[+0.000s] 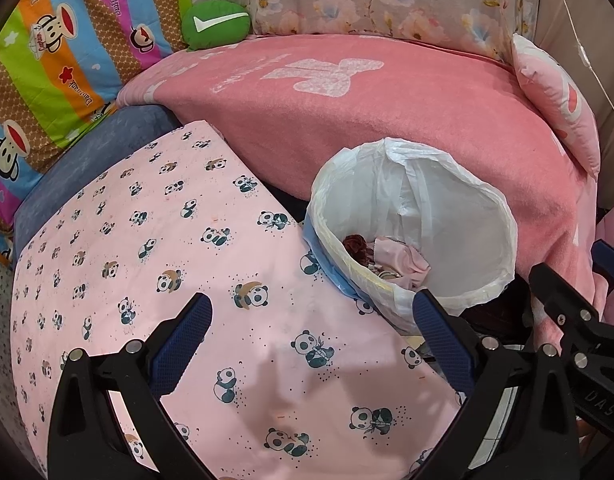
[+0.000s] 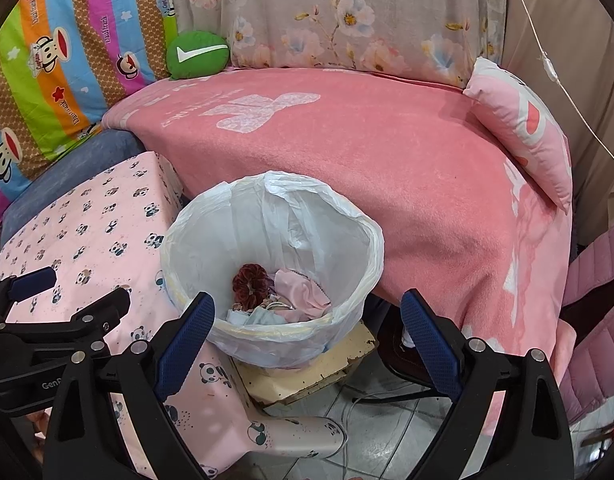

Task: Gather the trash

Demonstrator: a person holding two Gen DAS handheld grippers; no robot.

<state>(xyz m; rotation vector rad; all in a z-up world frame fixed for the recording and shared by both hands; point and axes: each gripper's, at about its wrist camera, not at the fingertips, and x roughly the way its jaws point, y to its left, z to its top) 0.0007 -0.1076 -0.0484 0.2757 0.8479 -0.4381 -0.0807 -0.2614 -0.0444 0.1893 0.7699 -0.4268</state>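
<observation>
we hold both grippers wide apart and empty: the left gripper (image 1: 313,334) over the panda cloth (image 1: 155,248), the right gripper (image 2: 307,330) above the lined bin (image 2: 267,344), where the trash (image 2: 275,296) lies.

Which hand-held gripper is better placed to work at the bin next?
Right, probably. The right hand-held gripper is open and looks straight over the trash bin. The left hand-held gripper, also open and empty, sits over the panda cloth, bin off to its right.
</observation>
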